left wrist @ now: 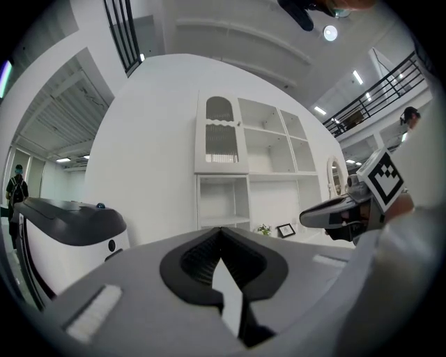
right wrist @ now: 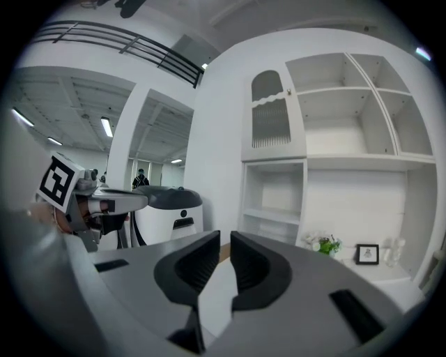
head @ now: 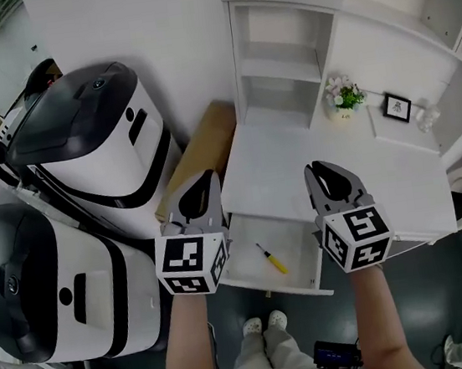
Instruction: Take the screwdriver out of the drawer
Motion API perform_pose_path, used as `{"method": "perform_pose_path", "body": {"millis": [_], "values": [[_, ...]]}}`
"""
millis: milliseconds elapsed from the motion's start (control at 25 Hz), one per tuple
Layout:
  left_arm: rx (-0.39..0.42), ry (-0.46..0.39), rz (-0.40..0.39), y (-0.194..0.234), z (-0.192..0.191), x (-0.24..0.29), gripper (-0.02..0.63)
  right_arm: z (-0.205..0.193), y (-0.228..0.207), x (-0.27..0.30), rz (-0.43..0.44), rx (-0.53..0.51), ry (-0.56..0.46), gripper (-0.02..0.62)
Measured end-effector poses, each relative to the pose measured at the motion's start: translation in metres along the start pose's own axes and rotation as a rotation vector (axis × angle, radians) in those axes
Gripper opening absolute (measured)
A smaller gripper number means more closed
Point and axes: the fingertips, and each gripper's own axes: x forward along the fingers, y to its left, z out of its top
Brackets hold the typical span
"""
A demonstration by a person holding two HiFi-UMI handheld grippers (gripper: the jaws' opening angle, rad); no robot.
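head view: screwdriver (head: 270, 259) in open drawer (head: 247, 257).
left gripper (head: 206, 180) and right gripper (head: 322, 167) nearby, both closed, empty.

A lab-like hall: white shelved desk (head: 296, 162), bulky machines (head: 83, 148), mezzanine railing (left wrist: 387, 87) overhead.

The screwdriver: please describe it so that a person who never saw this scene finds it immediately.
Find the white desk with shelves above; under its front edge a white drawer stands open. The screwdriver lies alone inside, a thin dark shaft with a yellow handle, the only coloured thing there.
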Motion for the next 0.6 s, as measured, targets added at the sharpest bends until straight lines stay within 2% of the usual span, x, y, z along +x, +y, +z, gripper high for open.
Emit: {"method": "perform_pose_path", "body": {"millis": [200, 240, 320, 600], "values": [[-0.017, 0.066, -0.025, -0.001, -0.042, 0.011, 0.009, -0.042, 0.007, 0.018, 0.027, 0.035, 0.069, 0.011], [-0.02, 0.079, -0.029, -0.001, -0.05, 0.011, 0.009, -0.05, 0.01, 0.021, 0.042, 0.046, 0.083, 0.022], [-0.023, 0.101, -0.039, -0.002, -0.065, 0.012, 0.009, -0.067, 0.015, 0.026, 0.069, 0.06, 0.114, 0.098], [-0.042, 0.171, -0.052, 0.0, -0.112, 0.013, 0.009, -0.126, 0.027, 0.038, 0.095, 0.083, 0.233, 0.12]]}}
